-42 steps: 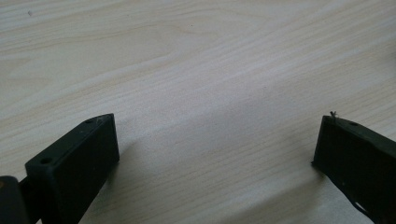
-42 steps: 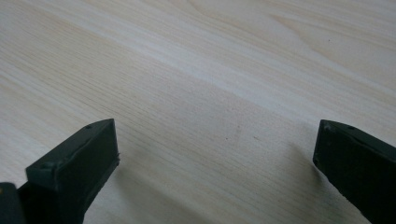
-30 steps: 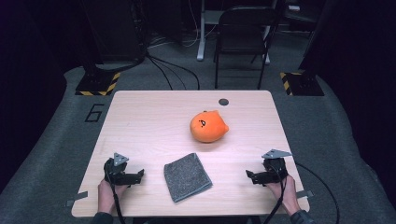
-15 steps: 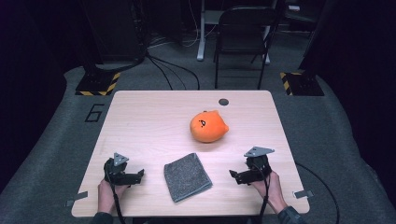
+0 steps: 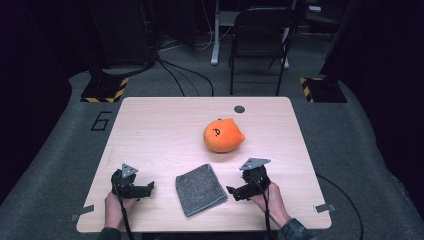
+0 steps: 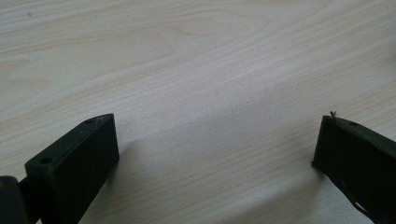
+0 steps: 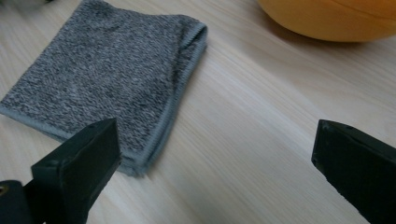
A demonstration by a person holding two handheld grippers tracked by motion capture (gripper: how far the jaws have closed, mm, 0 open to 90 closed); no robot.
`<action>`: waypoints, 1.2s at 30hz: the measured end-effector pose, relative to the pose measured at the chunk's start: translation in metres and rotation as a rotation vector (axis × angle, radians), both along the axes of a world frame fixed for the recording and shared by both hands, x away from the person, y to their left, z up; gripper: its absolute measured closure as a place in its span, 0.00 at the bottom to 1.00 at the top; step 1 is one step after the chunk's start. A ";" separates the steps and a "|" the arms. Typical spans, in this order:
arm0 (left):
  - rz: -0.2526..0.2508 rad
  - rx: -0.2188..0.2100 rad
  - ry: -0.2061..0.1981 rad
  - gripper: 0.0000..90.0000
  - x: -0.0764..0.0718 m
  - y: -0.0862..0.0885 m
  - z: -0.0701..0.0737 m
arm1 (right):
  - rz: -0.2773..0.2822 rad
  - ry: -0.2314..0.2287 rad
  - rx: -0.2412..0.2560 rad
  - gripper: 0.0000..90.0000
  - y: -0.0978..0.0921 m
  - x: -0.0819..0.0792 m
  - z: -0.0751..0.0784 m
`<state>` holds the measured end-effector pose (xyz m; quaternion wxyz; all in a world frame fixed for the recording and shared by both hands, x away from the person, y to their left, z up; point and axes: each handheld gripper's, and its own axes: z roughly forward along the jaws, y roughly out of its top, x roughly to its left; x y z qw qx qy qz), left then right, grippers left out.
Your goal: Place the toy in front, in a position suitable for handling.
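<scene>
A folded grey towel (image 5: 201, 189) lies near the table's front edge, between the two hands. Behind it and to the right sits an orange round plush toy (image 5: 223, 135). My right gripper (image 5: 235, 192) is open just right of the towel, jaws pointing at it. In the right gripper view the towel (image 7: 107, 79) lies ahead on the left, its folded edge reaching one jaw, and the plush (image 7: 336, 18) shows at the top right. My left gripper (image 5: 146, 189) is open over bare wood, left of the towel; nothing sits between its jaws (image 6: 215, 154).
The light wooden table (image 5: 165, 130) has a small dark round hole (image 5: 239, 109) near its back edge. A black folding chair (image 5: 260, 45) stands behind the table. Cables trail across the grey floor, and striped blocks (image 5: 105, 90) sit at either side.
My right gripper has moved left across the front of the table, from near the right edge to just beside the towel. The left gripper has stayed where it was.
</scene>
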<state>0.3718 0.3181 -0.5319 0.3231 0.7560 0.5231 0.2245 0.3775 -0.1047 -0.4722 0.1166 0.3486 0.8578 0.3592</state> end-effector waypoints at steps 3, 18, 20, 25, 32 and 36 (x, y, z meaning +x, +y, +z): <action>0.000 0.000 0.000 0.00 0.000 0.000 0.000 | 0.034 -0.002 -0.005 0.01 0.014 0.000 -0.001; 0.000 0.000 0.000 0.00 0.000 0.000 0.000 | 0.169 0.012 -0.029 0.00 0.089 0.005 -0.009; -0.002 0.000 -0.001 0.00 0.000 0.000 0.000 | 0.183 0.013 -0.045 0.00 0.097 0.006 -0.013; -0.003 0.001 -0.001 0.00 0.000 0.000 0.000 | 0.187 0.008 -0.083 0.00 0.113 0.009 -0.021; -0.003 0.001 -0.001 0.00 0.000 0.000 0.000 | 0.162 0.017 -0.123 0.06 0.124 0.014 -0.032; -0.004 0.001 -0.001 0.00 0.000 0.000 0.000 | 0.167 0.026 -0.132 0.14 0.126 0.014 -0.036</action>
